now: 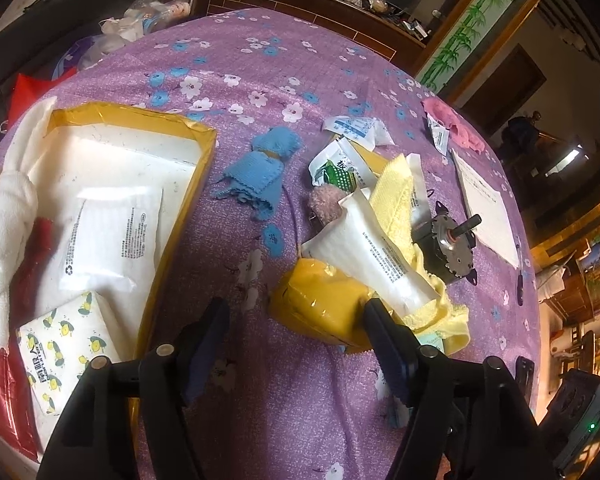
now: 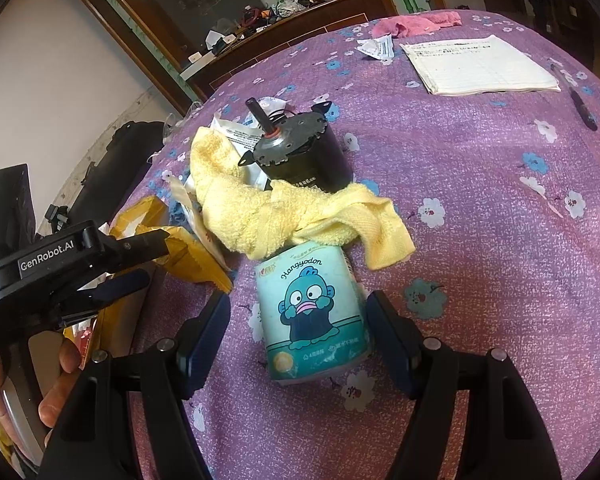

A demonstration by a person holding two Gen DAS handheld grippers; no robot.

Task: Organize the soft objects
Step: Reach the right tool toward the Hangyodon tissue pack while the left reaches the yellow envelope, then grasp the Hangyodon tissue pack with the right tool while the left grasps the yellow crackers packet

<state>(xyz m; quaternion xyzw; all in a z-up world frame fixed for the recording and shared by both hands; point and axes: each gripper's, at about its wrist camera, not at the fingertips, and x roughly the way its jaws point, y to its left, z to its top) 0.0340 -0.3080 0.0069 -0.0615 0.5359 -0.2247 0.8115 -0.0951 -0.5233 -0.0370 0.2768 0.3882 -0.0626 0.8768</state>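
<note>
Purple flowered cloth (image 1: 300,64) covers the table, with a dark wooden cabinet behind it. From the left wrist view, the left gripper (image 1: 296,320) hovers over bare cloth, its 2 jaws apart and nothing between them. At the left sits a yellow-edged box (image 1: 172,216) holding a white wipes pack (image 1: 108,236), a tissue pack with yellow prints (image 1: 60,356) and a white towel (image 1: 4,216) draped over its rim. A blue knitted cloth (image 1: 260,168) lies on the table just beside the box. To the right is a heap: a yellow taped parcel (image 1: 316,304), a white pouch (image 1: 376,256) across it, a yellow towel (image 1: 396,196), a green-and-white sachet (image 1: 336,168) and a dark motor (image 1: 444,244). A pink cloth (image 1: 456,124) and a notepad (image 1: 488,204) lie farther off.

From the right wrist view, the right gripper (image 2: 298,332) has its jaws apart on either side of a teal tissue roll (image 2: 316,320) printed with a cartoon fish; the pads do not touch it. The yellow towel (image 2: 300,216) rests on the roll's far end and against the motor (image 2: 300,152). The left gripper (image 2: 132,264) shows at the left, held by a hand (image 2: 28,384). The notepad (image 2: 480,64), a pen (image 2: 584,108) and the pink cloth (image 2: 416,24) lie at the far edge.
</note>
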